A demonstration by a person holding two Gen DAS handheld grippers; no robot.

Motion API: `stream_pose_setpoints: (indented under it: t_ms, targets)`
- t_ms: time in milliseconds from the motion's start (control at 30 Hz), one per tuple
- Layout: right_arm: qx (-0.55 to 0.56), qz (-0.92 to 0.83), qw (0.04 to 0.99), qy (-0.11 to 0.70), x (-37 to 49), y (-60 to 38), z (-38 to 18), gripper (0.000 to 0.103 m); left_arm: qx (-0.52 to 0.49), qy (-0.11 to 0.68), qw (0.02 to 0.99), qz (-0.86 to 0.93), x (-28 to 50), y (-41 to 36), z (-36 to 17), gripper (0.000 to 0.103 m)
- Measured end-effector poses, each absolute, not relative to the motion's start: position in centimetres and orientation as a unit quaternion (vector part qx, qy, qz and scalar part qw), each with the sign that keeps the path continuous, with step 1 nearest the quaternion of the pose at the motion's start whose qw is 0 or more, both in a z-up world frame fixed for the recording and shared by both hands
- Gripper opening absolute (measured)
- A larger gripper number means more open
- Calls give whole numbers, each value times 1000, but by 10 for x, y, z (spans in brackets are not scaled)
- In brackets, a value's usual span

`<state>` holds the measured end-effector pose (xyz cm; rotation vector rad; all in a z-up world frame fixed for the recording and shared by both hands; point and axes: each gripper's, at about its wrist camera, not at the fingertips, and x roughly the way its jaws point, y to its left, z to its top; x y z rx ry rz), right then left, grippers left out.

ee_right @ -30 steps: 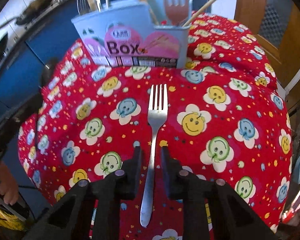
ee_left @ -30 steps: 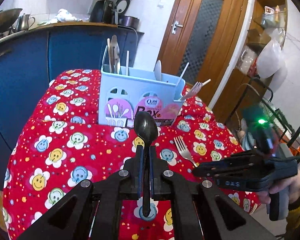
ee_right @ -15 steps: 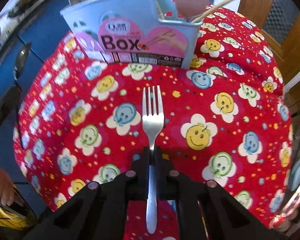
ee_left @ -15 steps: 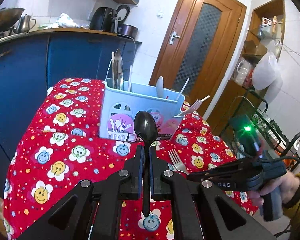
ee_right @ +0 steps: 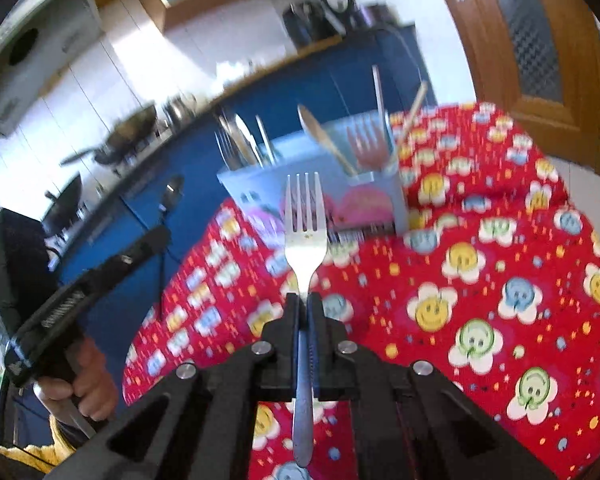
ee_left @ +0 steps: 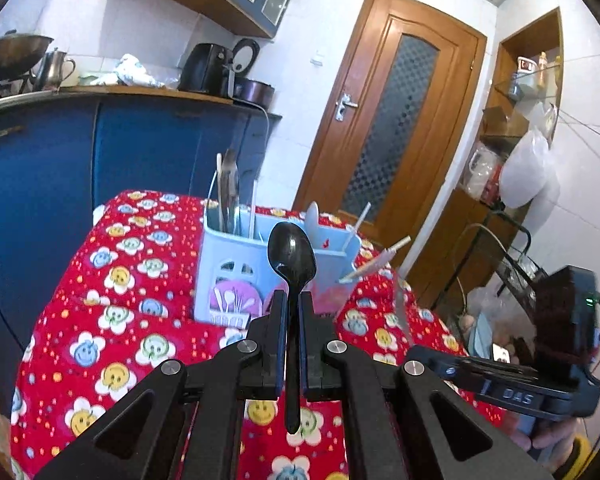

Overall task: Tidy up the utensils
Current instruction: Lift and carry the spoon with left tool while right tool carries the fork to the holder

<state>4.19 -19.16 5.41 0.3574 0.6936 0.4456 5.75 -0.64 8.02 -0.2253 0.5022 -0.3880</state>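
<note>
Glossy black plastic spoon (ee_left: 292, 258), bowl upward

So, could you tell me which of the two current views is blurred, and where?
Right wrist view: motion blur smears the pale blue plastic utensil box and red flowered tablecloth, while the held silver metal fork stays crisp. Left wrist view: sharp throughout, including the black plastic spoon.

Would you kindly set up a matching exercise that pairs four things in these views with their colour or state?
Things:
1. spoon
2. fork
3. utensil box
4. tablecloth

Colour or state:
A. pale blue, standing on the table
B. black, clamped in the left gripper
C. red with smiley flowers
D. silver metal, clamped in the right gripper

Pairs: 1-B, 2-D, 3-A, 4-C
</note>
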Motion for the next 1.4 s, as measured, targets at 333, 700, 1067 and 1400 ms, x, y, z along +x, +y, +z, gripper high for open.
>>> stream_pose_setpoints:
  t_ms: [333,700,1067,1400]
  targets:
    - [165,200,940,223,68,-187,94,6,-107,196,960,-171,103,-7,108,5]
    - [159,153,965,142,130,-184,120,6,-98,129,979,-123,160,-15,111,5]
    - [101,108,981,122,172,-161,99,6,-50,62,996,-47,177,-41,76,5]
    - [76,92,988,96,176,-165,97,5,-60,74,995,-37,179,-35,63,5]
